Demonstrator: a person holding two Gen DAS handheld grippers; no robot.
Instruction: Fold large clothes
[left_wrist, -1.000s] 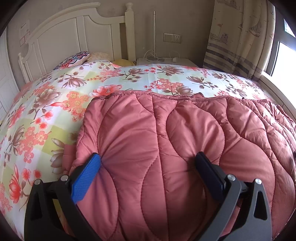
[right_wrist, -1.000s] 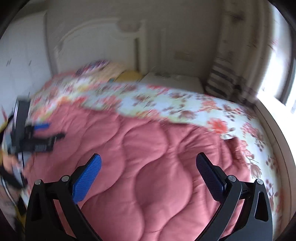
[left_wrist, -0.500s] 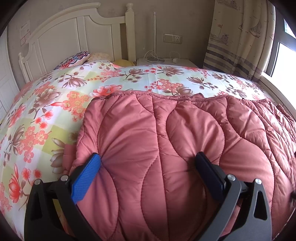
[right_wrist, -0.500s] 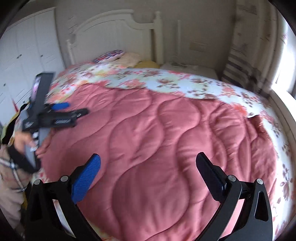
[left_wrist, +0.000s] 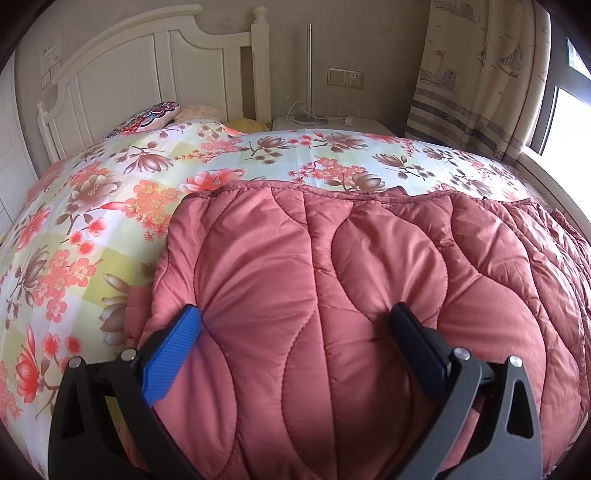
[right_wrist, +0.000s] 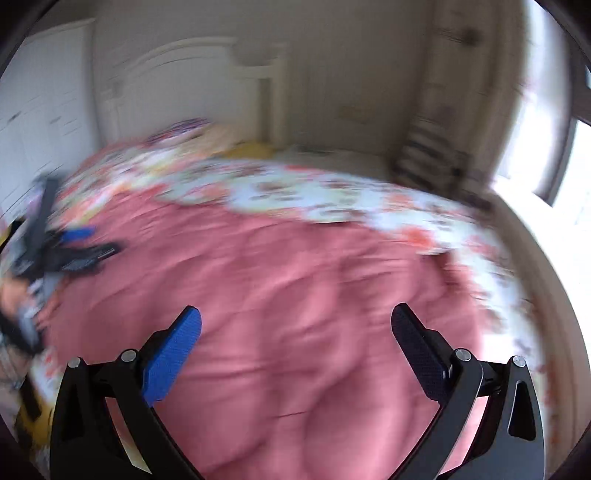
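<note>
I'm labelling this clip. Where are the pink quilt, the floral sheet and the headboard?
pink quilt (left_wrist: 351, 295), left wrist view, puffy middle panel.
floral sheet (left_wrist: 92, 229), left wrist view, bare patch left of the quilt.
headboard (left_wrist: 140, 66), left wrist view, white centre panel.

The left gripper (left_wrist: 295, 321) has its jaws spread wide, both fingertips (left_wrist: 190, 321) pressing into soft padded fabric that bulges up between them. The right gripper (right_wrist: 295, 321) also has its jaws spread wide, with nothing between them; it hangs above the fabric (that view is heavily blurred). Seen from the right wrist, the left gripper (right_wrist: 79, 251) sits far off to the left, with part of the person's hand (right_wrist: 13, 291) behind it.
</note>
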